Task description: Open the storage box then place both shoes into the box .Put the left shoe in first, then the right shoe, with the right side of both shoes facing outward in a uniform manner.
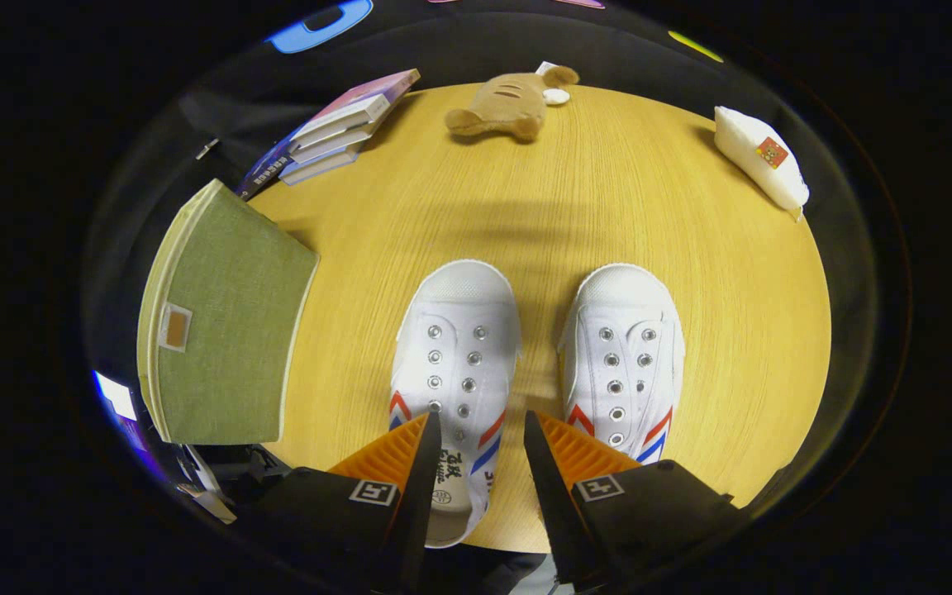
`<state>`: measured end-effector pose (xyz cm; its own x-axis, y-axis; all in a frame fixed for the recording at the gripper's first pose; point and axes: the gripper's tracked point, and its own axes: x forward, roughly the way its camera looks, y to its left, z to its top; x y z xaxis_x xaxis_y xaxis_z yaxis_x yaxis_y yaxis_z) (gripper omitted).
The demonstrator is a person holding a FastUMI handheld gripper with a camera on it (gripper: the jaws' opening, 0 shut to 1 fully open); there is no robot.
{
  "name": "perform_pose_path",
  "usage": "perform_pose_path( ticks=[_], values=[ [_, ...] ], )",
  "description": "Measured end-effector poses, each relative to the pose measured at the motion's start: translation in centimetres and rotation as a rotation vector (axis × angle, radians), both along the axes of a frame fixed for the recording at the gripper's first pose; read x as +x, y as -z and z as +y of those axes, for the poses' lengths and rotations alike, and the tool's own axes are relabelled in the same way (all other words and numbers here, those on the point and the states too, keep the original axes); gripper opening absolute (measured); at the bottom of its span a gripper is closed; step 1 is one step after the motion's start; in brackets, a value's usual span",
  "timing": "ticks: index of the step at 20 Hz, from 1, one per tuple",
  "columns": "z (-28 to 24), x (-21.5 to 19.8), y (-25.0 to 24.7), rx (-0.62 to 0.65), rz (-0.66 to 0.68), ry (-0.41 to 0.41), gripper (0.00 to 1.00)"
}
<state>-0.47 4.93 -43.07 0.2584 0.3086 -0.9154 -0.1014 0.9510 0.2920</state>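
The gripper point(476, 426) is hanging above the near edge of a round wooden table point(608, 198), its two fingers standing apart with nothing between them but the tabletop and part of a shoe, so it is holding nothing. Two white canvas shoes are sitting side by side with their toes pointing away: the left shoe point(455, 347) is lying just ahead of and partly under the left finger, and the right shoe point(625, 347) is lying just ahead of the right finger. The green fabric storage box point(224, 330) is standing off to the left of the shoes, and its lid appears to be lying closed. By that reckoning the task is hardly begun: the box is waiting to be opened, and both shoes are waiting to go in, left one first. There is dark writing printed on the left shoe's insole, but it is too small to read. Beyond the shoes a stack of books point(344, 128), a plush toy point(509, 103) and a white packet point(761, 161) are resting near the far edge.
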Motion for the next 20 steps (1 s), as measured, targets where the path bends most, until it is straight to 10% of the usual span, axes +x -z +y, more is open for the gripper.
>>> perform_pose_path(
  ticks=[8, 20],
  values=[
    [0.4, -0.3, 1.1, 0.018, 0.134, 0.082, 0.06],
    [3.9, -0.6, -10.7, 0.200, 0.065, 0.207, 0.06]
  ],
)
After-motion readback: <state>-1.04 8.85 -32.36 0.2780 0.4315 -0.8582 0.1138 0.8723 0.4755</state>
